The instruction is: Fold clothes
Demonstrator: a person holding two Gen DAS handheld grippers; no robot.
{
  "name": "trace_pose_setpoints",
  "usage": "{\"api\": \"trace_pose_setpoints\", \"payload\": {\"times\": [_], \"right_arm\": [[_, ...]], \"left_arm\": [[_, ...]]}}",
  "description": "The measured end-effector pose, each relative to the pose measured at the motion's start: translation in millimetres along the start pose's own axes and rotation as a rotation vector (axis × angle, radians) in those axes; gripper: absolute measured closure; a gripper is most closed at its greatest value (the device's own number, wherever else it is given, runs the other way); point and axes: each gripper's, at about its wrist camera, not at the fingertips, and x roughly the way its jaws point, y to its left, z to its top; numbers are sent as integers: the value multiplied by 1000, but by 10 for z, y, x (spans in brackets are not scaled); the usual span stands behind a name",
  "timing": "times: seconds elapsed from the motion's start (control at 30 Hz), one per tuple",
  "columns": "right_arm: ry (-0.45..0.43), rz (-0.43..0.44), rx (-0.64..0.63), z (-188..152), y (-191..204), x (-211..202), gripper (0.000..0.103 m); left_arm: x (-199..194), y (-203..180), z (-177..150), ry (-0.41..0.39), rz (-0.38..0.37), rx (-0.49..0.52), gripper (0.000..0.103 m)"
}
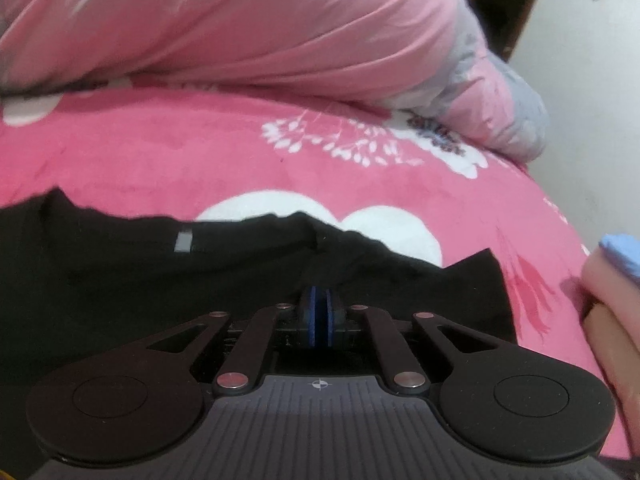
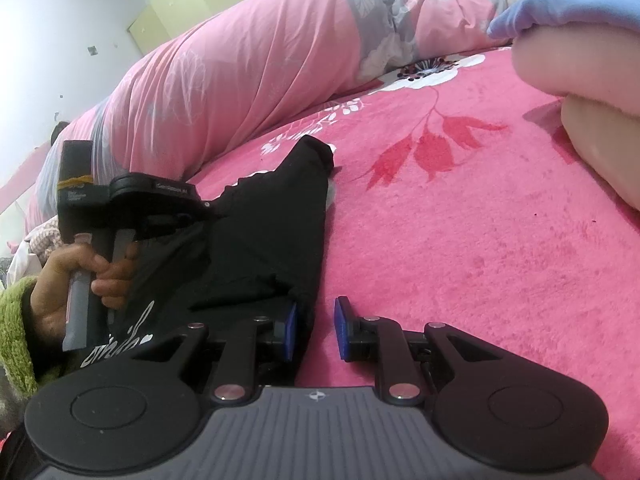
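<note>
A black garment (image 1: pixel 120 272) with a small grey tag lies on the pink flowered bed cover (image 1: pixel 160 152). My left gripper (image 1: pixel 319 300) is shut, its blue pads pressed together over a fold of the black cloth. In the right wrist view the same garment (image 2: pixel 260 240) lies at the left, with white lettering near its lower edge. My right gripper (image 2: pixel 316 328) is open, its left pad (image 2: pixel 291 332) against the garment's right edge and its right pad over bare bed cover. The left gripper (image 2: pixel 192 204), held by a hand, rests on the garment at far left.
A rolled pink and grey duvet (image 1: pixel 240 28) lies along the back of the bed; it also shows in the right wrist view (image 2: pixel 240 72). Folded peach and blue cloth (image 2: pixel 580 80) sits at the right. A white wall (image 1: pixel 592 100) borders the bed's right edge.
</note>
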Motion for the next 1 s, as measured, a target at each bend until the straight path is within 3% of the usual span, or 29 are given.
{"api": "trace_pose_setpoints", "payload": {"times": [0.03,0.1,0.2,0.3,0.47,0.5,0.67,0.7,0.77,0.83,1.0], "right_arm": [[0,1,1,0,-3,-1,82],[0,2,1,1,-6,-4,82],[0,6,6,3,-16,-6,82],[0,9,10,4,-27,-8,82],[-1,15,18,7,-44,-12,82],[-1,16,19,7,-48,-13,82],[-1,22,27,6,-64,-16,82],[-2,23,27,5,-64,-17,82],[-3,23,28,4,-63,-18,82],[-4,23,28,3,-63,-17,82],[-5,22,27,2,-64,-12,82]], "left_arm": [[-65,4,-10,-21,-1,16,85],[-243,-23,-52,-83,2,82,78],[-576,-189,-198,-149,-42,292,77],[-850,-459,-469,-137,-159,566,74],[-931,-829,-1029,-120,-185,944,73],[-897,-871,-1089,-124,-163,980,73],[-780,-925,-1199,-95,-113,1033,74],[-786,-922,-1199,-93,-111,1030,77],[-797,-918,-1198,-88,-108,1025,94],[-809,-913,-1198,-83,-105,1020,100],[-992,-941,-1148,-77,-144,1007,101]]}}
